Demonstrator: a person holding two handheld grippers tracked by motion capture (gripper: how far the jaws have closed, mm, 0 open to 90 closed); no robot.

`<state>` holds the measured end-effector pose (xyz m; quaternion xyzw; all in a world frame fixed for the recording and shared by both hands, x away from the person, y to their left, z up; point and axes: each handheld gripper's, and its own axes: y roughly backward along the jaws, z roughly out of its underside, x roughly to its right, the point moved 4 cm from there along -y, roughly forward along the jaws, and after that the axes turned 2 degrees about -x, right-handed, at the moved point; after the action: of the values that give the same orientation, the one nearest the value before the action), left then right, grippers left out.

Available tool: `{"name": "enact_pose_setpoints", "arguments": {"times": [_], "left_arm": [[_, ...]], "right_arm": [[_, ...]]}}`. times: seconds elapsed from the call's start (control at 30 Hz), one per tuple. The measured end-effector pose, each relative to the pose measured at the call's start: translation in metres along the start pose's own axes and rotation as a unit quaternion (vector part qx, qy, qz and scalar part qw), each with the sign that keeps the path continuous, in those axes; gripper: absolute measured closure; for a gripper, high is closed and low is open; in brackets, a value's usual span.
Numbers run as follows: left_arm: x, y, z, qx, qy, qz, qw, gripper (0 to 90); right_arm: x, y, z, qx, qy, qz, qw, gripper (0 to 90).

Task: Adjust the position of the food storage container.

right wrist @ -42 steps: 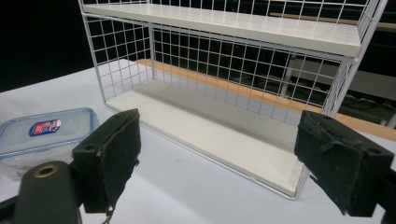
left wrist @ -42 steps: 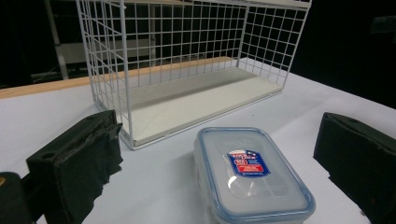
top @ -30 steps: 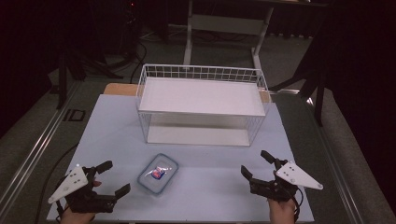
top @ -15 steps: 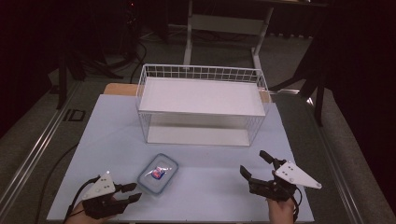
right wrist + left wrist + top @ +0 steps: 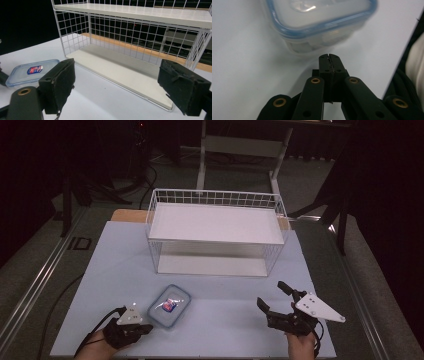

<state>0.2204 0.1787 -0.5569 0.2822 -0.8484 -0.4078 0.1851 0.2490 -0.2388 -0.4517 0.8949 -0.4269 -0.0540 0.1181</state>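
Our left claw [image 5: 329, 56] has just been closing and now sits pressed shut on nothing, just short of the lidded container [image 5: 169, 305] lying on the table [image 5: 115, 265]. Our right claw [image 5: 120, 85] gapes wide and empty, facing the wire shelf [image 5: 140, 30].

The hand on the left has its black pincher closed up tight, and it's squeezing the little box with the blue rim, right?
Not quite. The left gripper is shut tight, but on nothing. The left gripper view shows its jaws pressed together just short of the box with the blue rim, with bare table between them. Its jaws have just been closing, with nothing between them.
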Motion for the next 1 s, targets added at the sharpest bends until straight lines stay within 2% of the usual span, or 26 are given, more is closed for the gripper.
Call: {"name": "enact_pose_setpoints", "arguments": {"times": [0.07, 0.17, 0.37, 0.47, 0.67, 1.0], "left_arm": [[-0.005, -0.002, -0.003, 0.008, 0.02, 0.003, 0.9998, 90.0], [-0.01, -0.005, -0.005, 0.012, 0.03, 0.004, 0.9995, 90.0], [-0.029, -0.009, -0.011, 0.033, 0.047, -0.018, 0.9982, 90.0], [-0.039, -0.012, -0.016, 0.038, 0.063, -0.031, 0.9968, 90.0], [-0.049, -0.018, -0.024, 0.052, 0.088, -0.033, 0.9942, 90.0], [-0.056, -0.032, -0.042, 0.057, 0.087, -0.037, 0.9939, 90.0]], "right_arm": [[0.0, 0.0, 0.0, 0.0, 0.001, -0.001, 1.0, 14.5], [0.0, 0.0, 0.0, -0.001, 0.001, 0.0, 1.0, 14.4], [-0.001, -0.001, 0.0, -0.004, 0.005, 0.002, 1.0, 14.5], [-0.001, -0.002, 0.0, -0.004, 0.006, -0.002, 1.0, 14.5], [-0.002, -0.002, 0.001, -0.005, 0.01, -0.005, 0.9999, 14.5], [-0.004, -0.004, 0.002, -0.009, 0.013, -0.003, 0.9999, 14.5]]}}
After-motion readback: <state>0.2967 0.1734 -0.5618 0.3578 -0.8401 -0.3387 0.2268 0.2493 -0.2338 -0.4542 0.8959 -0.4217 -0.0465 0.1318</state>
